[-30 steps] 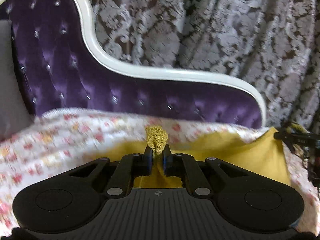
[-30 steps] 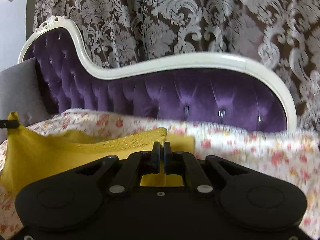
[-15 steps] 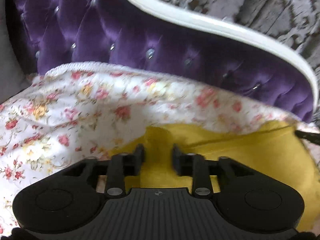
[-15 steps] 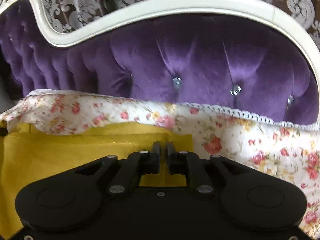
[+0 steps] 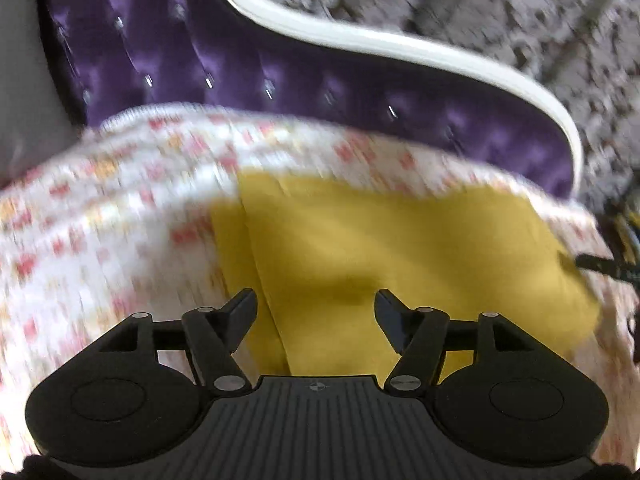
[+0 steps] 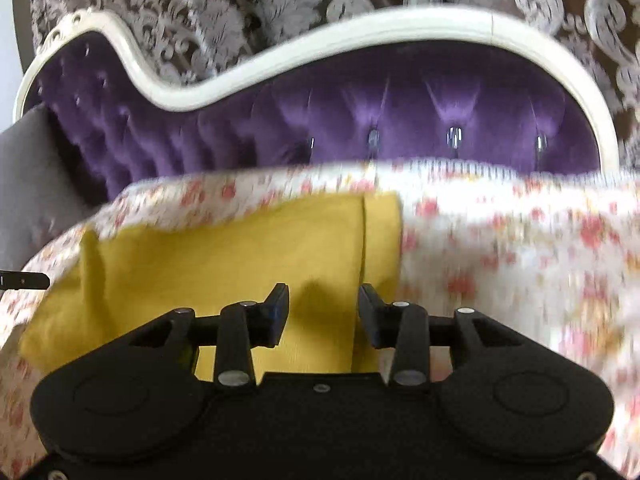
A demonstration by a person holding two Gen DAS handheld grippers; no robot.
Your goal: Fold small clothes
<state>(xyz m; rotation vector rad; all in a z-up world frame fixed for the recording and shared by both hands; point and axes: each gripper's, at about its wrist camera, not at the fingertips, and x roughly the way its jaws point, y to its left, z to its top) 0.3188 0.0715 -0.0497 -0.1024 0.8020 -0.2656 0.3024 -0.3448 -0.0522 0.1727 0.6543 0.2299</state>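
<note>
A mustard-yellow garment [image 5: 380, 248] lies folded flat on the floral cloth [image 5: 120, 208] over the sofa seat. My left gripper [image 5: 316, 304] is open and empty, its jaws spread above the garment's near left part. In the right wrist view the same garment [image 6: 240, 256] lies left of centre, with a folded edge at its right side. My right gripper [image 6: 323, 300] is open and empty above the garment's near right edge. The tip of the other gripper [image 6: 24, 280] shows at the far left.
A purple tufted sofa back [image 6: 360, 112] with a white carved frame [image 6: 360, 32] rises behind the seat. A grey cushion [image 6: 28, 176] stands at the left end. Patterned curtains [image 6: 240, 0] hang behind. The floral cloth [image 6: 520, 248] stretches to the right.
Both grippers have opened and let go of the yellow garment, which now lies flat. Both have pulled back toward me and a little up; the frames are blurred.
</note>
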